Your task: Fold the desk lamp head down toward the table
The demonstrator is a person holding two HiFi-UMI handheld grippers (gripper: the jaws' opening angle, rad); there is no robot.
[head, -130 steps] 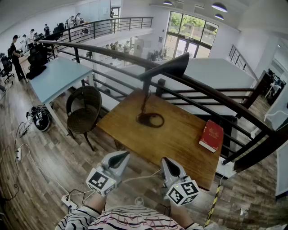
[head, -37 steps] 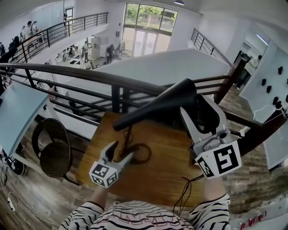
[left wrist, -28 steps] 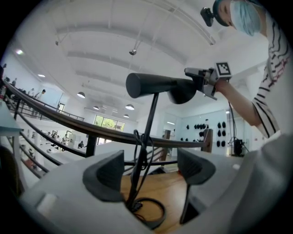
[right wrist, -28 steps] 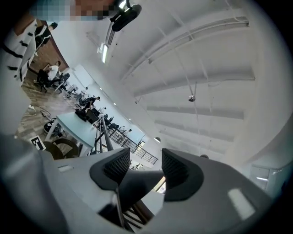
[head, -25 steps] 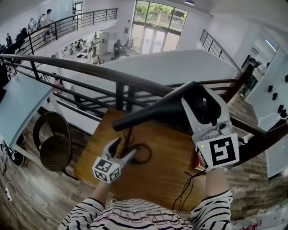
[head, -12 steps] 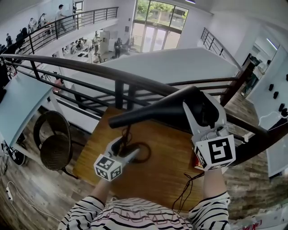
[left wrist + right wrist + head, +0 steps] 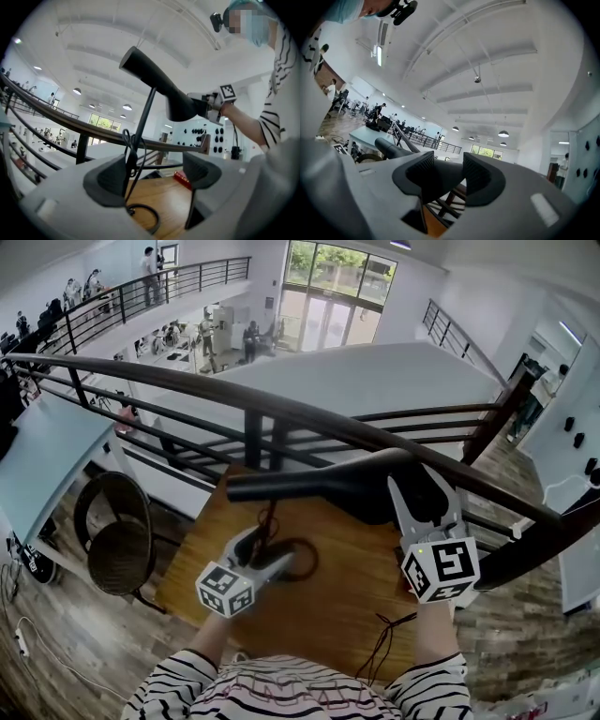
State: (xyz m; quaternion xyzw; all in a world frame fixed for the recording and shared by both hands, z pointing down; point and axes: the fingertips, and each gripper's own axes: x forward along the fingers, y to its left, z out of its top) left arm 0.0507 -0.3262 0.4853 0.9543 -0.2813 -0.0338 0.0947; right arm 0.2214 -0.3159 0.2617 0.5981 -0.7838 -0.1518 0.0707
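The left hand-held gripper (image 7: pixel 265 551) is held low over the worktop (image 7: pixel 328 615) with its jaws apart. The lamp's thin stem (image 7: pixel 142 129) and cord are seen between them, close against the left pad. The right hand-held gripper (image 7: pixel 419 500) is clamped on the wide end of the desk lamp head (image 7: pixel 309 486), which is held roughly level above the ring base (image 7: pixel 153 216). A dark railing (image 7: pixel 281 409) is seen beyond.

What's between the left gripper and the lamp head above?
The lamp's thin stem and cord, rising between the left gripper's open jaws to the lamp head, seen in the left gripper view.
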